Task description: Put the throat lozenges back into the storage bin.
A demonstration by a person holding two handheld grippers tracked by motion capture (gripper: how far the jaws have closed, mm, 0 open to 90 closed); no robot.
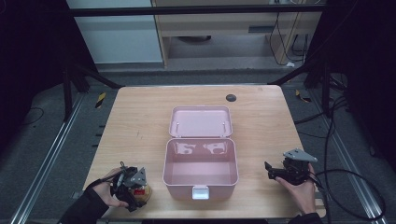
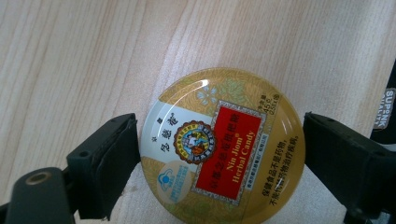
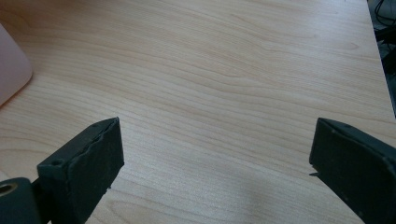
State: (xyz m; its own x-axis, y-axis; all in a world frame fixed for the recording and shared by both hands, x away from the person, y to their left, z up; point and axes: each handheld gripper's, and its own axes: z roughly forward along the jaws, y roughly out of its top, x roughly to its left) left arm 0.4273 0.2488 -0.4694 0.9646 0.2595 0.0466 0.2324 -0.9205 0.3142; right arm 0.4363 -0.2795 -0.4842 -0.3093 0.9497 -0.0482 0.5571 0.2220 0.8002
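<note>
The high view is looking forward and down on the whole table. The left gripper cam is looking down at the tin, v. close; the right cam is facing bare wood, sharing the box w/ the high view.

The left hand holds the left gripper low at the table's near-left corner, jaws spread, pads flanking but barely touching. The right hand holds the right gripper near the table's near-right edge, pointing left, jaws wide apart with nothing between them.
</note>
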